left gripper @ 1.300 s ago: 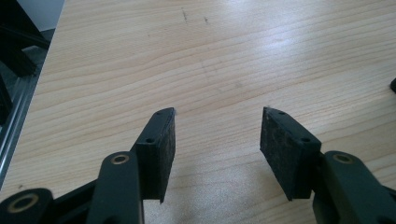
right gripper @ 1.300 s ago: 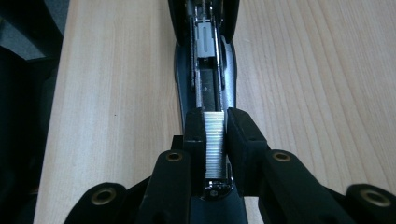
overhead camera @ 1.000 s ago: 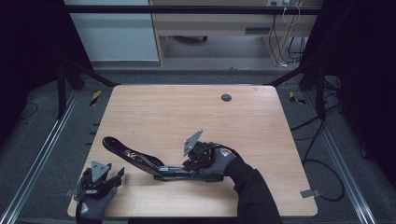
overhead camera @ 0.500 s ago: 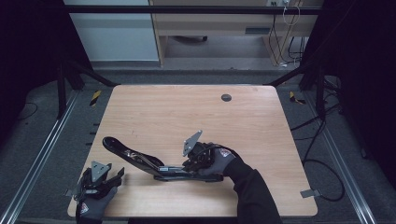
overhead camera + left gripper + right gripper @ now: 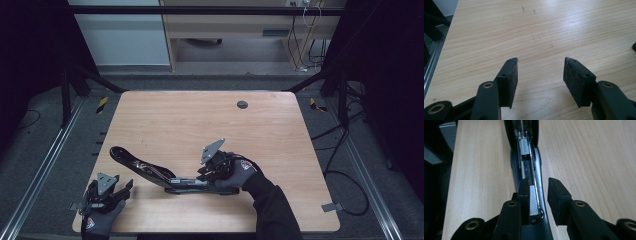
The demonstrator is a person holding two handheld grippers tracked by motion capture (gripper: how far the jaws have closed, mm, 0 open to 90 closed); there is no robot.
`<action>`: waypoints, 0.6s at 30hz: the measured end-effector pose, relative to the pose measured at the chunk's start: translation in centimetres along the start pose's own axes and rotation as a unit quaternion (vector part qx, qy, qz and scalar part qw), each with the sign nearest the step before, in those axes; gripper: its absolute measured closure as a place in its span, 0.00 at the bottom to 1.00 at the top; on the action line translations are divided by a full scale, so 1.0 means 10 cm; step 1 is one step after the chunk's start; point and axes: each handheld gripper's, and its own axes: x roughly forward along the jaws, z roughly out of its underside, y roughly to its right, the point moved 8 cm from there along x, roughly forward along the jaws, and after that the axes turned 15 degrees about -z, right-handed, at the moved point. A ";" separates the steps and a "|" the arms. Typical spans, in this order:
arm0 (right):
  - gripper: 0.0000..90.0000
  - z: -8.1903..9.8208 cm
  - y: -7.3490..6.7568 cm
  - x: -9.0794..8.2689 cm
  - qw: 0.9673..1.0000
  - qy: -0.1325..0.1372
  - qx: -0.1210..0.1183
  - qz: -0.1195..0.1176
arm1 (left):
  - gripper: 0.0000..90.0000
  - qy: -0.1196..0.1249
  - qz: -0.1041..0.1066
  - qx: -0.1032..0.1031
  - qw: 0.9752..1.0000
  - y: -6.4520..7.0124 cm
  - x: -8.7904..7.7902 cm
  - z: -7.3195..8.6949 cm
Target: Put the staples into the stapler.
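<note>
A black stapler (image 5: 150, 172) lies swung open on the wooden table (image 5: 200, 125), near the front edge; its curved top arm points left and up. In the right gripper view its silver staple rail (image 5: 525, 147) runs away from me. My right gripper (image 5: 539, 195) straddles the near end of that rail: the left jaw touches the metal and the right jaw stands a little off it. From above, the right gripper (image 5: 204, 175) sits at the stapler's right end in a gloved hand. My left gripper (image 5: 540, 72) is open over bare wood at the front left corner (image 5: 120, 187).
A small round dark grommet (image 5: 242, 104) is set in the table's far right part. Metal frame rails (image 5: 45, 165) run along both sides on the floor. Cables (image 5: 345, 175) lie on the floor to the right. A wooden desk (image 5: 225, 25) stands beyond the table.
</note>
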 end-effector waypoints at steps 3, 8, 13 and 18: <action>0.82 0.00 0.01 -0.07 1.000 0.015 0.007 0.021 | 0.50 0.003 0.000 -0.003 1.000 0.00 -0.01 -0.01; 0.83 0.03 0.03 -0.15 0.997 0.042 0.033 0.063 | 0.51 0.008 0.007 -0.011 1.000 0.00 -0.03 -0.03; 0.86 0.07 0.00 -0.28 0.990 0.077 0.054 0.106 | 0.51 0.017 0.018 -0.031 0.999 0.00 -0.07 -0.07; 0.87 0.20 0.02 -0.39 0.982 0.100 0.087 0.137 | 0.51 0.024 0.022 -0.041 0.999 0.00 -0.10 -0.10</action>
